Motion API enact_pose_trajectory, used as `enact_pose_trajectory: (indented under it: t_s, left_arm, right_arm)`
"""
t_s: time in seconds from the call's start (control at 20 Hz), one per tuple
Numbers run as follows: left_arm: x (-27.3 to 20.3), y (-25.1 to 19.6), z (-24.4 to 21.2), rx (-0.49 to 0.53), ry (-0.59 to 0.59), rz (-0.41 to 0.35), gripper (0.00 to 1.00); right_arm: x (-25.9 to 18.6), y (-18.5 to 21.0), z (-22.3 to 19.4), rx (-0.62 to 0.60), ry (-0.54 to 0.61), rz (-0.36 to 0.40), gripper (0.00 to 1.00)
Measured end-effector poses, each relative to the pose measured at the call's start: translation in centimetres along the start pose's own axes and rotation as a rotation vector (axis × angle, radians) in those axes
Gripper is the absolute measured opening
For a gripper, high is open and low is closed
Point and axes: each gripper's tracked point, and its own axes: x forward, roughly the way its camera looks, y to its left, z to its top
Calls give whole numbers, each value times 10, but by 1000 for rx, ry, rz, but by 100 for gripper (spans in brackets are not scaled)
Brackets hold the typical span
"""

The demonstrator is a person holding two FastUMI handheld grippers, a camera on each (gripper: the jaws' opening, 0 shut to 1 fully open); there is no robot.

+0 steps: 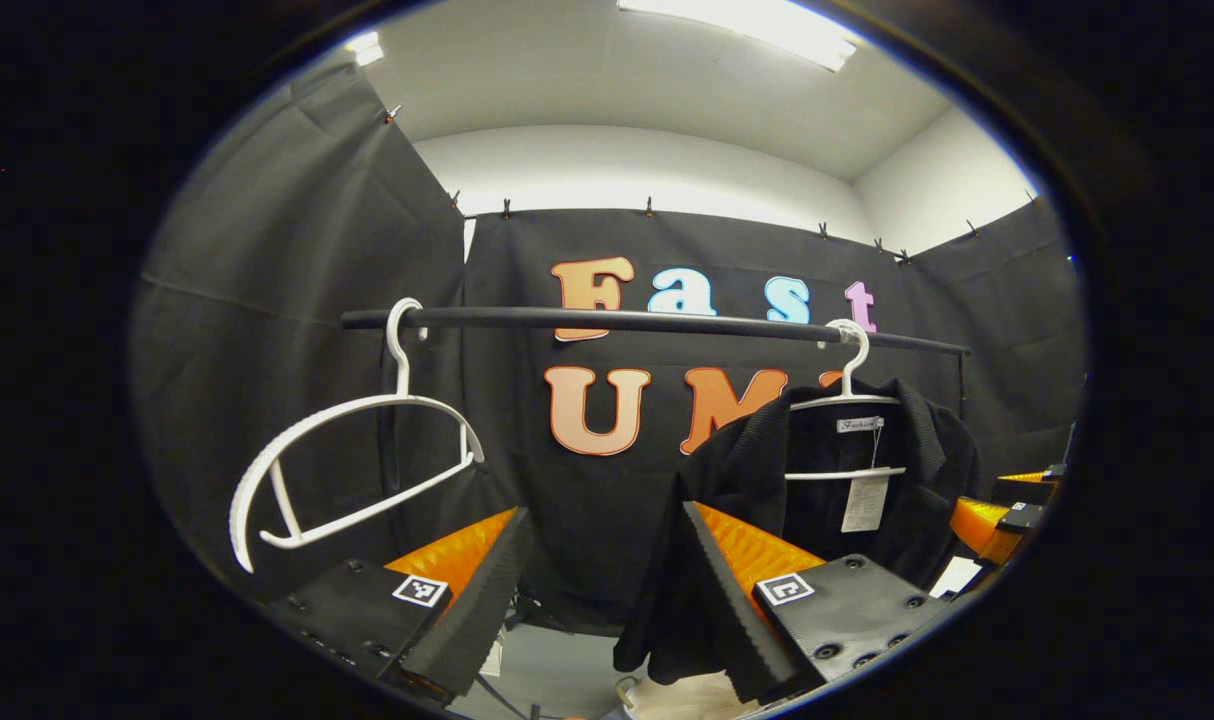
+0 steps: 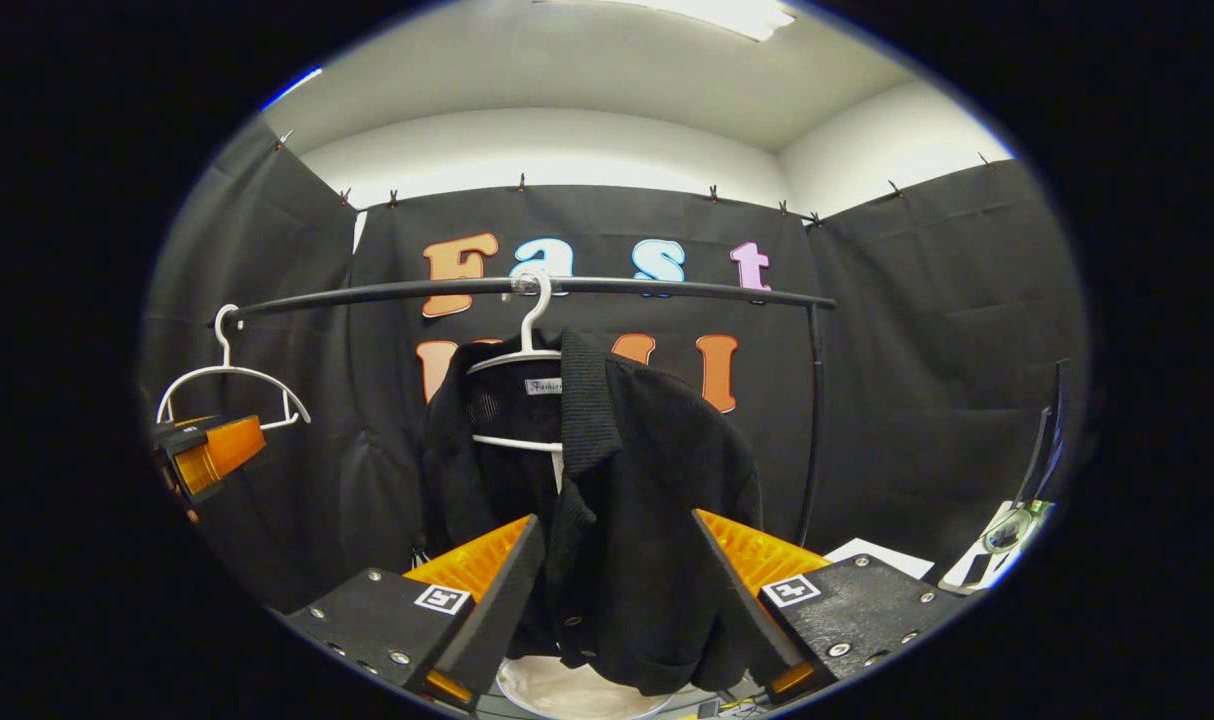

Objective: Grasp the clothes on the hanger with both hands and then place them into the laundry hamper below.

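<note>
A black jacket [image 2: 617, 480] is seen hanging on a white hanger [image 2: 527, 345] from the rail [image 2: 527, 287]. Both the left gripper [image 1: 607, 590] and right gripper [image 2: 617, 600] are held wide apart, nothing gripped.

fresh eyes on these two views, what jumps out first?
A black jacket on a white hanger, hung mid-rail and straight ahead of the open right gripper. In the left gripper view, an empty hanger tilts at the rail's left end, with the open left gripper aimed at the gap between it and the jacket. A pale hamper rim peeks out below the jacket.
</note>
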Motion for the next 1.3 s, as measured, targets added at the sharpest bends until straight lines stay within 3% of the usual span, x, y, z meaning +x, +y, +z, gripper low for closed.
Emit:
enact_pose_trajectory:
  t_s: [0.05, 0.1, 0.15, 0.2, 0.25, 0.3, 0.35, 0.5, 0.6, 0.7, 0.75, 0.8, 0.85, 0.9, 1.0, 1.1, 1.15, 1.3]
  left_arm:
    - [3, -3, -3, -6, 6, -12, 93]
    - [4, -7, -6, -8, 12, -23, 96]
    - [6, -8, -7, -6, 14, -30, 96]
    - [6, -8, -8, -5, 13, -37, 100]
    - [7, -9, -9, -4, 13, -44, 100]
    - [6, -10, -12, -3, 18, -48, 96]
    - [7, -8, -14, -2, 23, -51, 93]
    - [5, -2, -20, -8, 34, -48, 100]
    - [6, 3, -25, -12, 45, -46, 100]
    - [8, 8, -29, -6, 54, -39, 100]
    - [8, 12, -30, -5, 53, -29, 96]
    - [8, 17, -31, -9, 49, -16, 100]
    - [8, 19, -30, -18, 45, -12, 97]
    - [8, 21, -31, -26, 44, -9, 100]
    - [9, 26, -34, -27, 46, -4, 93]
    - [12, 30, -37, -16, 51, 4, 96]
    - [13, 32, -38, -13, 54, 5, 93]
    - [19, 33, -43, -12, 65, 1, 96]
  right_arm:
    - [-1, 4, -6, 0, 13, -2, 90]
    - [-1, 7, -13, -3, 26, -10, 97]
    - [-2, 10, -19, -6, 33, -18, 84]
    - [-2, 13, -21, -5, 31, -27, 84]
    - [0, 16, -25, -2, 26, -37, 90]
    - [1, 17, -27, 6, 27, -52, 89]
    - [4, 22, -32, 20, 31, -56, 87]
    - [14, 42, -47, 67, 56, -40, 80]
    - [23, 47, -48, 60, 58, -43, 68]
    - [35, 54, -54, 47, 59, -47, 68]
    - [42, 57, -57, 46, 60, -55, 60]
    - [49, 56, -59, 51, 61, -68, 66]
    - [55, 54, -62, 59, 66, -85, 66]
    - [62, 53, -65, 66, 71, -99, 66]
    - [77, 50, -74, 77, 86, -130, 66]
    - [89, 45, -80, 78, 92, -167, 72]
    - [94, 40, -84, 77, 95, -192, 66]
    - [111, 21, -86, 69, 84, -275, 66]
